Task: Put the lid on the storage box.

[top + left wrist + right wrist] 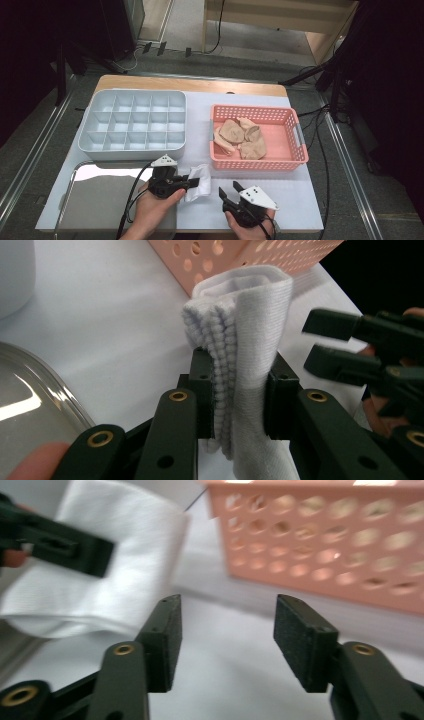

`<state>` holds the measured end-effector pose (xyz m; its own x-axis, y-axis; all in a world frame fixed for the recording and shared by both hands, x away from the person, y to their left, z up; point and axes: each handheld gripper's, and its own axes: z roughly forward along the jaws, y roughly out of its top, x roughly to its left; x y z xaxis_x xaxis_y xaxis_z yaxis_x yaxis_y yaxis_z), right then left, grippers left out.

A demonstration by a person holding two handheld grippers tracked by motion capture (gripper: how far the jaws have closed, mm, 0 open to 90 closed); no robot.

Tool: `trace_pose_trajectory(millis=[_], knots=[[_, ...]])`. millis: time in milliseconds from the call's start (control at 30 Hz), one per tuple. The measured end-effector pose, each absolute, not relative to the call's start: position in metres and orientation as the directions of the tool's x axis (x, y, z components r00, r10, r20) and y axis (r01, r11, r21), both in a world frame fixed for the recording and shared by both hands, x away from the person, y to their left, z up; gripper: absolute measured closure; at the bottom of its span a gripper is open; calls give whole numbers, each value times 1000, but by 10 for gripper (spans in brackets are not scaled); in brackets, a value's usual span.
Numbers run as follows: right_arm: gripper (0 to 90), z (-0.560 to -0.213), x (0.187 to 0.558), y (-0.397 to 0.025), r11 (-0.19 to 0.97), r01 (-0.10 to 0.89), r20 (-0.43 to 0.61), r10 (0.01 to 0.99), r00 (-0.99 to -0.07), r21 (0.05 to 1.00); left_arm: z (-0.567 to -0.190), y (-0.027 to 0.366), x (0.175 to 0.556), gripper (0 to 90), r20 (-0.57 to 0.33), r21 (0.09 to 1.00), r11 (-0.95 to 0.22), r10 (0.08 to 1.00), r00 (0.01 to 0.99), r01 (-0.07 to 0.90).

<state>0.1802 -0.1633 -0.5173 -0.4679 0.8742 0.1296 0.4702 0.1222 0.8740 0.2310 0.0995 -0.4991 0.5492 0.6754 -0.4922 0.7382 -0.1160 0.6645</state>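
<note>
the left black two-jaw gripper (192, 182) is squeezed tight on a folded white soft sock (250, 340), with one jaw on each side of the fold. in the left gripper view the sock stands up tall between the jaws, so its long way runs along the jaws, and its rounded folded end points away from the hand, toward the pink plastic basket with holes (287, 161) just past it. some of the sock also hangs down behind the jaws. the right black two-jaw gripper (229, 191) has its jaws wide apart and holds nothing. it is just beside the sock, on the sock's right, with its tips pointing at it. tan socks (242, 137) lie in the basket. a white plastic box with many little squares (132, 122) sits far ahead of the left gripper. a shiny metal tray (95, 195) lies under the left hand.
</note>
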Motion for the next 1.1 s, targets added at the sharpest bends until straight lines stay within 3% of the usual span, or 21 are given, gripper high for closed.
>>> trace_pose_trajectory(millis=[167,467,1100], knots=[[404,-517,185,-185,81,475,143,898,-415,876,-498,104,228,729,-476,674,-128,677,561,727],[250,-529,189,-197,82,476,105,930,-353,876,-496,121,226,729,-472,684,-104,691,548,722],[185,-534,192,-196,81,492,123,922,-368,867,-487,132,228,727,-465,700,-83,701,541,709]])
